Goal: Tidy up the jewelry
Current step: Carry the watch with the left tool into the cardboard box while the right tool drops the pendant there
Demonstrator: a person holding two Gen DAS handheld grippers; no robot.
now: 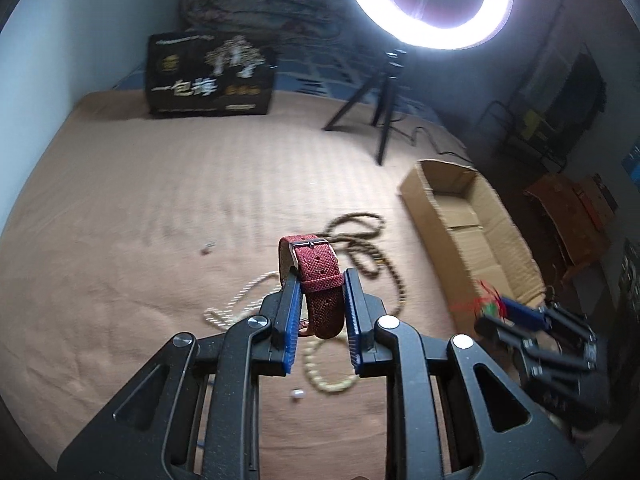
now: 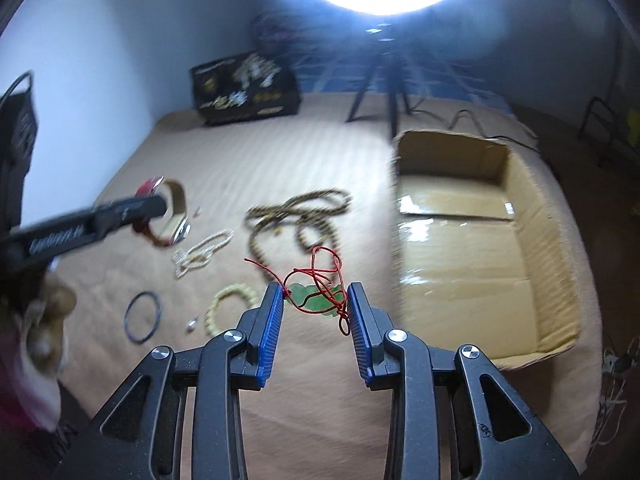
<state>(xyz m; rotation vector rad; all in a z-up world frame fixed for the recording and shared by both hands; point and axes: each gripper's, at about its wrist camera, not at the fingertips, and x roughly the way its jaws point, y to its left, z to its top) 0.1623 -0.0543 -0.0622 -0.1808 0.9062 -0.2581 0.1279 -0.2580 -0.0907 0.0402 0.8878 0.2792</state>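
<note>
Both pieces are carried clear of the bed toward the cardboard box (image 2: 480,240), presumably for sorting; the left hand-held gripper (image 1: 322,280), left of the box, clamps a red watch strap (image 1: 318,280); the right hand-held gripper (image 2: 316,300), beside it, pinches a jade pendant (image 2: 316,298); both tilt downward.

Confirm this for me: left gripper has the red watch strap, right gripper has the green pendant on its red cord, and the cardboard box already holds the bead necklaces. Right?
Not quite. The cardboard box is empty; the bead necklaces lie on the cover beside it, as the right wrist view shows. The rest stands: left gripper has the red watch strap, right gripper has the green pendant on its red cord.
</note>
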